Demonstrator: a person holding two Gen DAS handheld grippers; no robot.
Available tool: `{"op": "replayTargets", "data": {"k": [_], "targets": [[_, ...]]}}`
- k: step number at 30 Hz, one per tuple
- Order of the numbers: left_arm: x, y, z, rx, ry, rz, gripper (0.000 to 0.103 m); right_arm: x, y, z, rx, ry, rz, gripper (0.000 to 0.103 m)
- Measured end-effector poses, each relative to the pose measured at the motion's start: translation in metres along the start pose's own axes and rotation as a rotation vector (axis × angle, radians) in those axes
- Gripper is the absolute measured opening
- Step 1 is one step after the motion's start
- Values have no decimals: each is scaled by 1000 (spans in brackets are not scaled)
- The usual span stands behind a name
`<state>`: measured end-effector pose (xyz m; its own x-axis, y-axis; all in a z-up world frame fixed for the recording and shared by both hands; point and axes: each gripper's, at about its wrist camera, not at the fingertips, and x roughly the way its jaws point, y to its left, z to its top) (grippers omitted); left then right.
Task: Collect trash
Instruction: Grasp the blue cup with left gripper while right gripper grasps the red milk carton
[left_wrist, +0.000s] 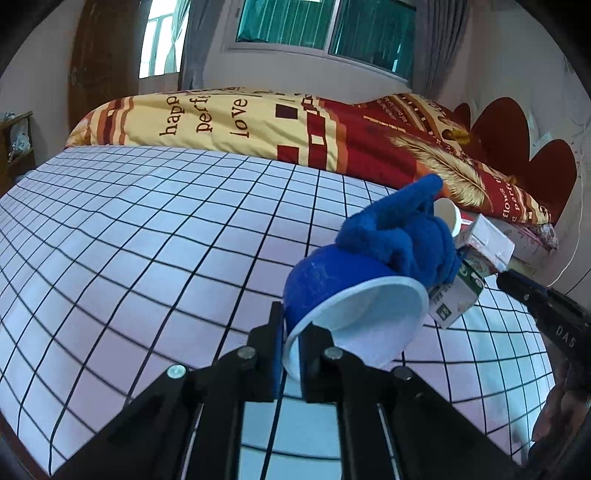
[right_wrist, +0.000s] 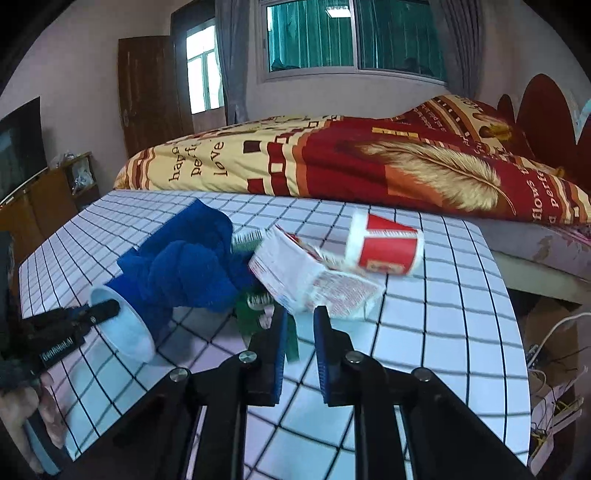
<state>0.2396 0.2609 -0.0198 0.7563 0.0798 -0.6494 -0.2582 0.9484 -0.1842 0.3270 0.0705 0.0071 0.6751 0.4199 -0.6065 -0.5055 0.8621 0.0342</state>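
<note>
The blue paper cup (left_wrist: 354, 306) lies on its side on the checked table (left_wrist: 147, 240), with its white mouth turned toward the left gripper (left_wrist: 291, 354). The two jaws of this gripper stand narrow and pinch the thin rim of the cup, one pad inside the mouth and one outside. A blue cloth (left_wrist: 399, 236) is heaped on the cup's wall and touches it.

Just beyond the cloth lie a green-and-white carton (right_wrist: 255, 310), a flattened red-and-white carton (right_wrist: 314, 280) and a red paper cup (right_wrist: 388, 247), all close together in one small pile. Behind the table is a bed with a red and yellow quilt (right_wrist: 369, 158).

The right gripper (right_wrist: 301, 332) points at the flattened carton. Its jaws stand narrow with an open gap, and the lower edge of the carton is just in front of the tips; I cannot tell if the pads already press on anything.

I judge all this trash to be very light and easy to crush. The paper cups are thin and will bend at the rim, so a grip on the rim is good, but it should be gentle. The cloth is soft and may slide off when the cup is lifted. The flat carton is limp; an edge or a fold is the best place to take it.
</note>
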Motion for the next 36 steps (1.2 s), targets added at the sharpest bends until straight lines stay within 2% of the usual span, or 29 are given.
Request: {"op": "replayTargets", "data": {"k": [5,6,7,9,10,13,17,24,26,28,31,33,36], "targets": [[-10,0,-5,20,3,1,8,-13,-6,-14,28,6,-19,17],[-11,1,-6,18,3,6,8,-15,-6,-15,31,1,-24,27],[-13,3,-6,18,2,11,8,-17,-6,-15,36,-2,-27,47],[-12,4,-6,22,8,20,8,-20,-3,-13,43,-23,-38,72],[-11,4,-6,27,17,18,8,-21,-2,-13,44,-31,-42,73],[-5,1,-6,56,39,42,10,-17,3,-6,57,-33,-25,73],[7,0,-7,60,67,29,10,-2,5,9,113,-27,-15,73],[9,-2,-9,52,77,0,10,36,2,38,232,20,-65,73],[9,-3,-9,56,75,-1,10,40,0,35,228,51,-81,73],[9,-2,-9,56,73,-5,9,31,-3,26,215,56,-78,73],[7,-1,-11,59,70,-8,8,12,-17,3,208,78,-123,73],[6,-1,-13,61,68,-8,8,4,-30,-13,240,94,-140,73],[5,-3,-14,65,72,-2,8,1,-43,-21,282,98,-122,73]]}}
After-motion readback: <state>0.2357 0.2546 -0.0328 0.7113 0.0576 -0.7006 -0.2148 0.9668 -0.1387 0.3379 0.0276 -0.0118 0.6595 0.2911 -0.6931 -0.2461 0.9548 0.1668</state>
